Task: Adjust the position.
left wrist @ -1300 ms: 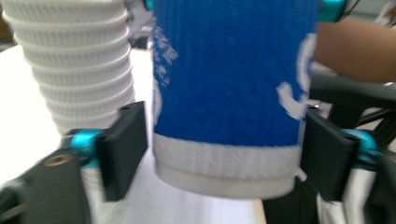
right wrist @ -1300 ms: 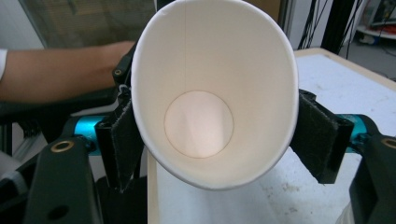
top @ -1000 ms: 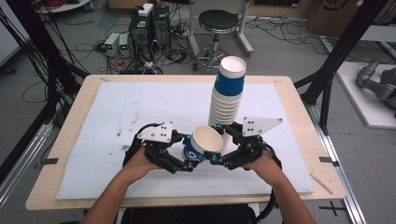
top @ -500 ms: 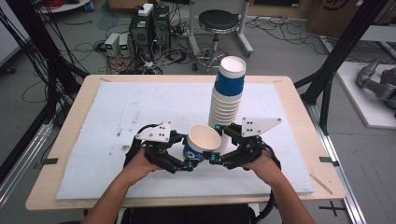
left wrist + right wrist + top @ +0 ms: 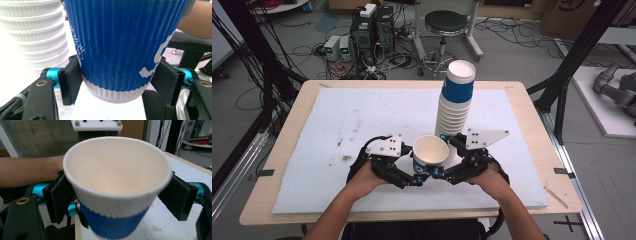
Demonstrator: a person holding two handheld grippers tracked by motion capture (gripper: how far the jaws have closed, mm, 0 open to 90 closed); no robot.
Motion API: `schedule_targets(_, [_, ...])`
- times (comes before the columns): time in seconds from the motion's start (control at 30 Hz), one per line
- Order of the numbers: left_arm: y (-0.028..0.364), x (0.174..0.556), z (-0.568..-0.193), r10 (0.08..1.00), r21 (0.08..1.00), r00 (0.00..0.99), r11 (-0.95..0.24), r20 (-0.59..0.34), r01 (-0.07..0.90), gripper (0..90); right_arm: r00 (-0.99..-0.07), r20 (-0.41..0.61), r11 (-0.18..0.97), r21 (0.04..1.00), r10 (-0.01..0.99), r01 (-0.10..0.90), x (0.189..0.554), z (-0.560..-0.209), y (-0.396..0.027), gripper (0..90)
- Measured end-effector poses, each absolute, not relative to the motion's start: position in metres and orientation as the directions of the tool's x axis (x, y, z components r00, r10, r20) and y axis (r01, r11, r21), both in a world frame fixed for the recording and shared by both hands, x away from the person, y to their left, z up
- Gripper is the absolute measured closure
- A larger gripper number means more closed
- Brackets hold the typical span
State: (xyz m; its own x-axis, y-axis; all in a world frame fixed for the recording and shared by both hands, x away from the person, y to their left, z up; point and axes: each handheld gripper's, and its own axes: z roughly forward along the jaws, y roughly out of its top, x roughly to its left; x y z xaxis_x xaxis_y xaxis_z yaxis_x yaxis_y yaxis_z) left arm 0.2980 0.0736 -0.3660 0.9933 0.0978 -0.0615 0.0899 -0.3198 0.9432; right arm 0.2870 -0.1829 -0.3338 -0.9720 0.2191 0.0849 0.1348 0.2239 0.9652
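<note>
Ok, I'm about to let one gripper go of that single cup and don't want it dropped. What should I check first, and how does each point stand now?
1. Left gripper clamped on the cup: ok, both pads press its blue wall near the base.
2. Right gripper clamped too: cannot tell, its pads flank the cup below the rim, contact unclear.
3. Cup upright, mouth up: ok.
4. Cup empty: ok, the right gripper view shows a bare inside.
5. Cup free of the stack of cups: ok, the stack stands just behind it.
6. Stack steady: cannot tell, though it leans slightly.
</note>
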Motion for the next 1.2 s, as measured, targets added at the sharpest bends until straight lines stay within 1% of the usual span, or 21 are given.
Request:
schedule_targets(0.07, [0.072, 0.297, -0.366, 0.090, 0.944, 0.994, -0.320, -0.058, 0.084, 30.3, -0.974, 0.073, 0.236, 0.964, 0.213, 0.124, 0.286, -0.335, -0.179, 18.5])
schedule_targets(0.1, [0.072, 0.297, -0.366, 0.092, 0.944, 0.994, -0.318, -0.057, 0.083, 30.3, -0.976, 0.058, 0.243, 0.964, 0.212, 0.110, 0.286, -0.335, -0.177, 22.2])
schedule_targets(0.23, [0.077, 0.297, -0.368, 0.131, 0.950, 0.990, -0.297, -0.059, 0.096, 28.0, -0.975, 0.039, 0.249, 0.964, 0.219, 0.094, 0.286, -0.333, -0.181, 24.9])
schedule_targets(0.3, [0.083, 0.297, -0.371, 0.173, 0.949, 0.982, -0.293, -0.068, 0.118, 20.2, -0.972, 0.018, 0.258, 0.963, 0.233, 0.080, 0.284, -0.331, -0.186, 25.0])
schedule_targets(0.33, [0.087, 0.298, -0.373, 0.195, 0.950, 0.979, -0.290, -0.064, 0.120, 19.5, -0.970, 0.004, 0.261, 0.963, 0.242, 0.069, 0.283, -0.330, -0.189, 25.1])
schedule_targets(0.5, [0.112, 0.300, -0.380, 0.318, 0.958, 0.944, -0.233, -0.088, 0.168, 19.5, -0.956, -0.021, 0.270, 0.961, 0.292, 0.061, 0.281, -0.329, -0.208, 25.2])
schedule_targets(0.67, [0.141, 0.300, -0.381, 0.432, 0.964, 0.897, -0.190, -0.089, 0.187, 19.4, -0.940, -0.051, 0.296, 0.954, 0.337, 0.054, 0.275, -0.331, -0.228, 25.2])
schedule_targets(0.83, [0.163, 0.302, -0.383, 0.510, 0.968, 0.855, -0.155, -0.094, 0.199, 19.4, -0.928, -0.045, 0.294, 0.953, 0.369, 0.070, 0.273, -0.337, -0.244, 25.2])
schedule_targets(1.0, [0.174, 0.304, -0.386, 0.547, 0.971, 0.832, -0.132, -0.095, 0.198, 19.4, -0.918, -0.049, 0.301, 0.950, 0.394, 0.079, 0.274, -0.341, -0.250, 25.1])
schedule_targets(1.2, [0.176, 0.307, -0.388, 0.556, 0.971, 0.825, -0.126, -0.100, 0.204, 19.4, -0.908, -0.063, 0.309, 0.948, 0.414, 0.074, 0.272, -0.340, -0.258, 25.1])
